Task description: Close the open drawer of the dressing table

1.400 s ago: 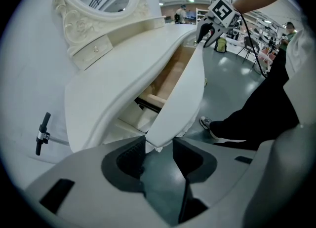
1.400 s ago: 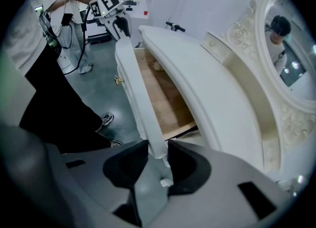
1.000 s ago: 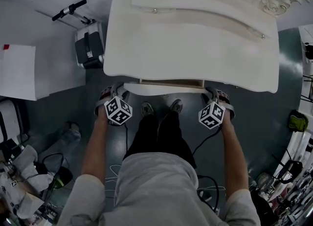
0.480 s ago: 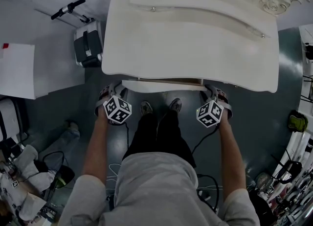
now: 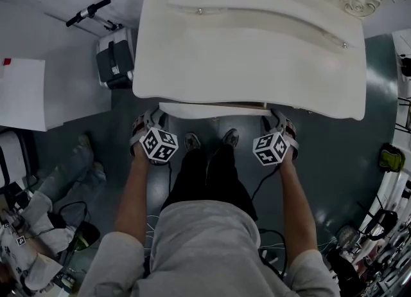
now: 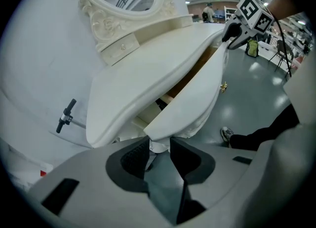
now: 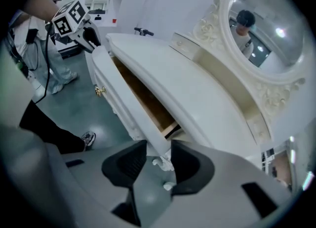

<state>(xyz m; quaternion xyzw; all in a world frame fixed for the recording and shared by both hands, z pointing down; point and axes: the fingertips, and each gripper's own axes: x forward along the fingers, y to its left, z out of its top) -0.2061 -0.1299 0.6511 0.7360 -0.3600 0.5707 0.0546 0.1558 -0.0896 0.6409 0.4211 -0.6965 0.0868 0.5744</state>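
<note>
Drawer of white-painted wood [image 5: 212, 110], long axis crosswise, part open beneath cream dressing-table top [image 5: 257, 64] — 1 end within each gripper's jaws: left gripper [image 6: 159, 145] just closing onto it, right gripper [image 7: 159, 157] just opening, loosely astride; equally near.

Grey box [image 5: 115, 63] near white panel [image 5: 22, 93]

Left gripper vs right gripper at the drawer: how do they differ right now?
The left gripper straddles the left end of the drawer front; the right gripper straddles its right end. The left gripper's fingers have just been closing, the right gripper's fingers opening. Shared: both point steeply down with an end of the drawer front between the fingers, and the drawer is not yet fully shut.
</note>
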